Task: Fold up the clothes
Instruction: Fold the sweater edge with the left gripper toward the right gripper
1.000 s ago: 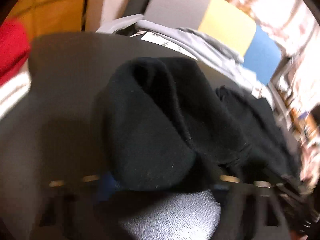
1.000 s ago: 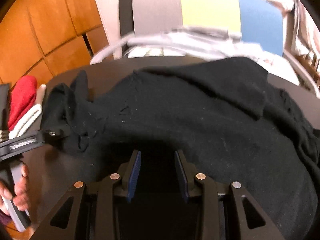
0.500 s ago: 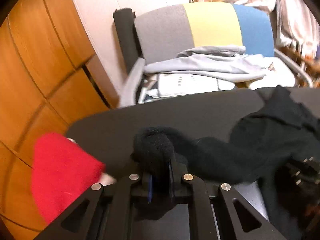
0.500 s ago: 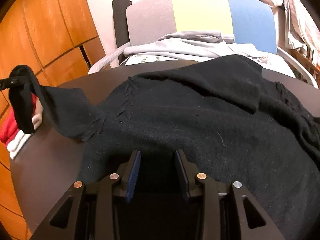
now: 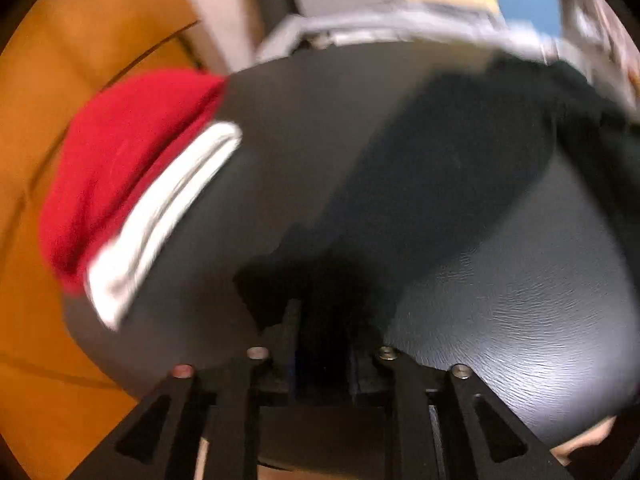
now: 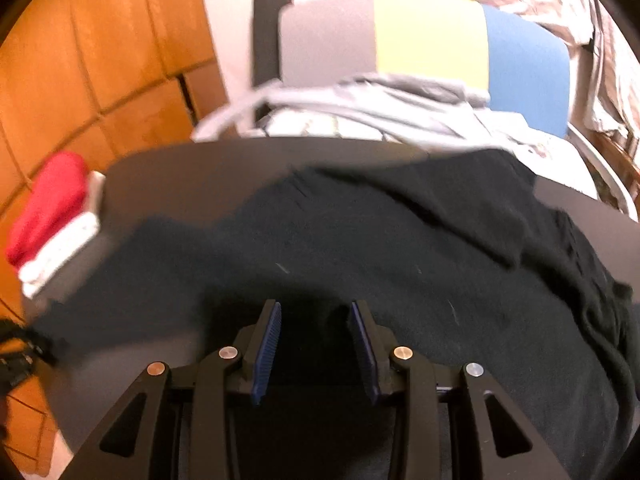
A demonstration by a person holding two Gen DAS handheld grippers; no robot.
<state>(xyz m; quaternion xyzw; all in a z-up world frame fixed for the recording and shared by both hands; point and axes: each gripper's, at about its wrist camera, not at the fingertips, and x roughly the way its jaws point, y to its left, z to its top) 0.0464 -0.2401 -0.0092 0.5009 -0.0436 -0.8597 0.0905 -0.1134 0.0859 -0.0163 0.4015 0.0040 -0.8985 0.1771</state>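
Observation:
A black knit sweater (image 6: 400,248) lies spread over the dark round table (image 6: 192,168). Its left sleeve (image 5: 432,168) stretches across the table toward my left gripper (image 5: 322,320), which is shut on the sleeve's end low over the table's near edge; the view is blurred. My right gripper (image 6: 314,320) is open, its blue pads just above the sweater's near hem, holding nothing. In the right wrist view the left gripper (image 6: 16,356) shows at the far left edge with the sleeve end.
A folded red and white garment (image 5: 132,176) lies at the table's left edge (image 6: 56,216). Behind the table stands a grey, yellow and blue chair (image 6: 424,40) with grey clothes (image 6: 384,108) piled on its seat. Wooden panels (image 6: 100,60) line the left wall.
My left gripper has pulled the sleeve down and outward, from raised in the air to stretched low near the table's left front edge. The right gripper has stayed over the hem, open.

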